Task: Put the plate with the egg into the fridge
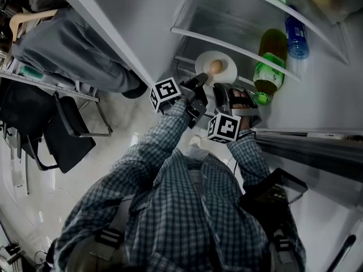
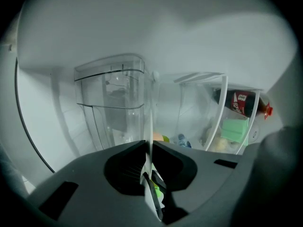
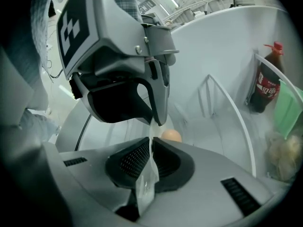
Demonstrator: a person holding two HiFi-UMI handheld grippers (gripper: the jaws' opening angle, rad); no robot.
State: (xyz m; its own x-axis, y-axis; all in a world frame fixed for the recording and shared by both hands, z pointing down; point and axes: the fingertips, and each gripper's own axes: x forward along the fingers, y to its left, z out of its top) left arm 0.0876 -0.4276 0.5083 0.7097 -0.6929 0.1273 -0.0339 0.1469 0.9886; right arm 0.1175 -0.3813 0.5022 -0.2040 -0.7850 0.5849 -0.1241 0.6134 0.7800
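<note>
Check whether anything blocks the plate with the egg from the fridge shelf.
Nothing visible does. The plate with the egg is gripped at its near rim by the left gripper and the right gripper, and it is over the fridge shelf. The green bottle stands off to the right, clear of it.

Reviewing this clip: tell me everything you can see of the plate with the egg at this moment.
The plate is small, round and white, with a smooth surface like ceramic or plastic. It is held roughly level inside the open fridge. One brownish egg lies on it. The left claw and the right claw both pinch its near rim, side by side, so it shows edge-on as a thin white line in both gripper views. Whether it is already set down cannot be told.
</note>
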